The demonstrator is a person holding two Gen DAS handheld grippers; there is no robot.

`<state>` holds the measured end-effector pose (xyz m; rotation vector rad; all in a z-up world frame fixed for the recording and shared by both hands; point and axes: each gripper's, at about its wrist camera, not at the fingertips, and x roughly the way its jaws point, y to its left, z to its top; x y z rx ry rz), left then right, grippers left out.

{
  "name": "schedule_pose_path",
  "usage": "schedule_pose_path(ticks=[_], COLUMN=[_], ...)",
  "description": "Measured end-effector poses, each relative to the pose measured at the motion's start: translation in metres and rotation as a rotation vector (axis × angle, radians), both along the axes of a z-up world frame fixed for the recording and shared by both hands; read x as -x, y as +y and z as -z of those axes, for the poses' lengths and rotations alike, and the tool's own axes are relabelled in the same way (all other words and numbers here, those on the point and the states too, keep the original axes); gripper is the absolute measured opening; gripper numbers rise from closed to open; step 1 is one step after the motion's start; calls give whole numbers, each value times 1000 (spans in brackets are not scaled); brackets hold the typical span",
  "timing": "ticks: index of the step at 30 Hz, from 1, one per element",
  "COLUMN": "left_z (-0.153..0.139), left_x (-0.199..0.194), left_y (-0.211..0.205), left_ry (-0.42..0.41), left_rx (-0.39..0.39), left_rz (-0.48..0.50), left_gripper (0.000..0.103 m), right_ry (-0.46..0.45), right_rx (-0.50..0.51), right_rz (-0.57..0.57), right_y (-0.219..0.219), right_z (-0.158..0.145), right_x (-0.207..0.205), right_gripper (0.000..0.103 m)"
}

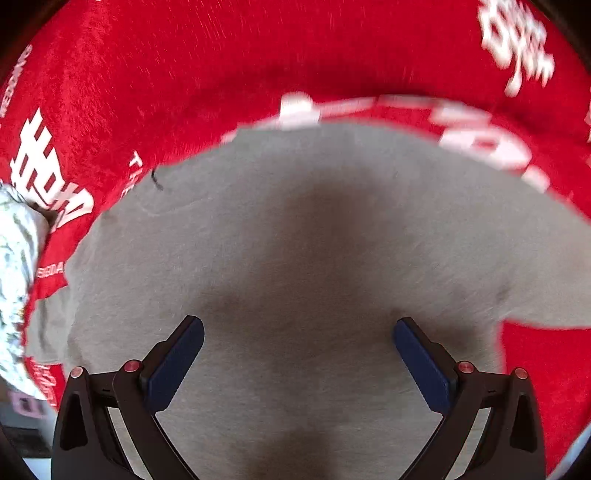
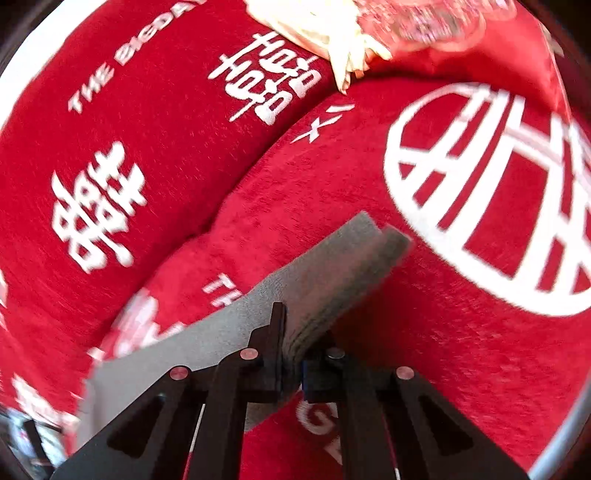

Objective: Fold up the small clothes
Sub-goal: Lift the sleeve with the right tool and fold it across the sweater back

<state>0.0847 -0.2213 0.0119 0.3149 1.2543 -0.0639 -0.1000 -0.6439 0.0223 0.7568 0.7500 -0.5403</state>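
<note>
A small grey garment [image 1: 295,229] lies spread on a red cover with white characters [image 1: 184,74]. My left gripper [image 1: 297,332] hovers just above its middle, jaws wide open and empty, its shadow on the cloth. In the right wrist view, my right gripper [image 2: 295,347] is shut on a folded edge of the grey garment [image 2: 332,266] and holds it lifted above the red cover [image 2: 424,350]. Several layers of the cloth stick out past the fingertips.
A pale patterned cloth [image 1: 14,277] lies at the left edge of the left wrist view. A cream cloth [image 2: 332,40] and a pink patterned one [image 2: 424,22] lie at the far side in the right wrist view. The red cover has a raised fold [image 2: 229,206].
</note>
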Motion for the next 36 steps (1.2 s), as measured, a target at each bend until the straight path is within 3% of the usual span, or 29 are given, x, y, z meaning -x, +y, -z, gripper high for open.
schedule_pose_path(ticks=[4,10,13,20,26,32,36], left_z=[-10,-22,-22,-20,-27,-33,-30], left_x=[6,10,14,26,33,39,44], left_y=[22,75,100,159,215,277,317], left_ry=[3,-6,-7,0,-30,-59,-66], left_rx=[92,150,174,237,275,327,341], left_rz=[-4,-55,-81,-103,-140,-220,-277], left_gripper=[103,103,103,103,103,103,103], right_ry=[-30,-146,-158,-205,-249,-230,-169], right_rx=[34,-7,16,48,43,63,52], right_rz=[-25,-82,-116,-232,-367,-519,-624], right_y=[13,45,72,165,271,389,470], right_z=[-19,-55,-77,-125,-155,-150,-115], right_x=[0,-5,-17,-48,-85,-125,-150], right_gripper=[7,7,7,7,7,7,7])
